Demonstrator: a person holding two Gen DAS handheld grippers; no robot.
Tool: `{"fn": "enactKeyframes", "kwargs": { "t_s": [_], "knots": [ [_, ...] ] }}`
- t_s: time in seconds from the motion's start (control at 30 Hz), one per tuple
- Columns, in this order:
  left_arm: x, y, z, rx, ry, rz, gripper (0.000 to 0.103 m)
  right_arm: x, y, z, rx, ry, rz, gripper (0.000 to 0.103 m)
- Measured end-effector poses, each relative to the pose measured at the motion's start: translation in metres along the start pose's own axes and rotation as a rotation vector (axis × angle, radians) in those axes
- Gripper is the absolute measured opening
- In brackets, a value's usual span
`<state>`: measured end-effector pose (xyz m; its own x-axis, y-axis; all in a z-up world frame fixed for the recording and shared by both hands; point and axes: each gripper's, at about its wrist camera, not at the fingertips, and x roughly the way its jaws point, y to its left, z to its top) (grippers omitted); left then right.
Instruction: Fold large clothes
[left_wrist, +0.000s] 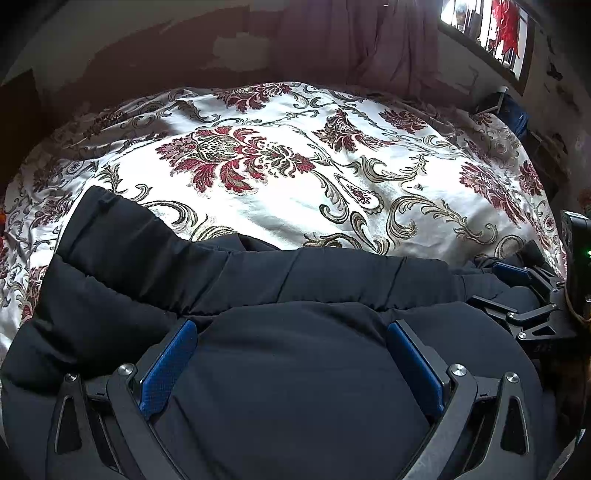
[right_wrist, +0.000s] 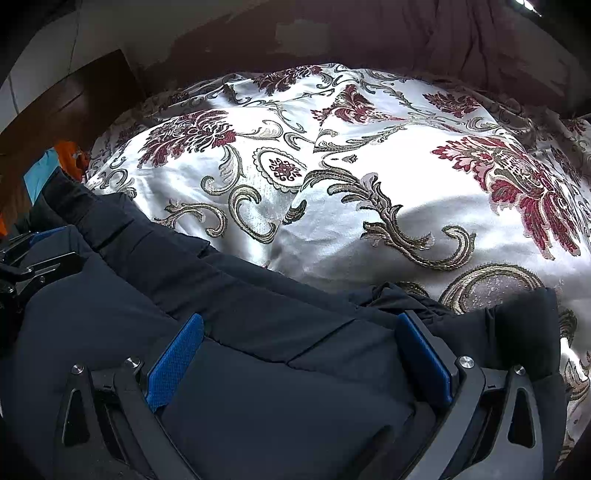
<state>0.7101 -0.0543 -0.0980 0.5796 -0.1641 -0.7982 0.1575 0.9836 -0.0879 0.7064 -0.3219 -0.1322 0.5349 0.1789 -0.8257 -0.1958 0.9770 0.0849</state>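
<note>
Both grippers sit low over the jacket (left_wrist: 295, 369), a dark padded one lying along the near edge of the bed (left_wrist: 295, 184). Left gripper (left_wrist: 291, 350) has its jaws spread wide, padded fabric bulging between the blue pads (left_wrist: 168, 365), nothing pinched. Right gripper (right_wrist: 299, 347) is the same: jaws wide, straddling a quilted panel, no grip. It also shows at the right edge of the left view, jaws apart, just beside the jacket's end.

Step in hand looks like taking hold for a fold, probably of the near hem, though which edge lies under the jaws is hard to tell in this dark cloth.

To do it well:
- push the jaws down into the padding before closing, so they bite all layers and not just the shell
- grip at matching points on both sides, same seam line
- lift both together, keep the span taut, carry away across the bed
- thick fill will spring back; press the fold flat before letting go
</note>
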Motion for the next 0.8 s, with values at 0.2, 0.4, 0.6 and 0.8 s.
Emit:
{"fn": "enactKeyframes", "kwargs": {
  "t_s": [0.2, 0.4, 0.6, 0.8],
  "knots": [
    [-0.001, 0.0, -0.001, 0.002, -0.008, 0.003, 0.103, -0.003, 0.001, -0.002, -0.003, -0.014, -0.007, 0.102],
    [-0.001, 0.0, 0.0, 0.009, -0.01, 0.01, 0.103, -0.006, 0.004, -0.003, -0.011, -0.026, -0.02, 0.102],
    [-0.002, 0.0, -0.003, 0.015, -0.023, 0.011, 0.103, -0.011, 0.006, -0.006, -0.017, -0.041, -0.038, 0.102],
    [-0.002, -0.002, -0.005, 0.025, -0.029, 0.018, 0.103, -0.016, 0.014, -0.006, -0.05, -0.018, -0.089, 0.102]
  ]
}}
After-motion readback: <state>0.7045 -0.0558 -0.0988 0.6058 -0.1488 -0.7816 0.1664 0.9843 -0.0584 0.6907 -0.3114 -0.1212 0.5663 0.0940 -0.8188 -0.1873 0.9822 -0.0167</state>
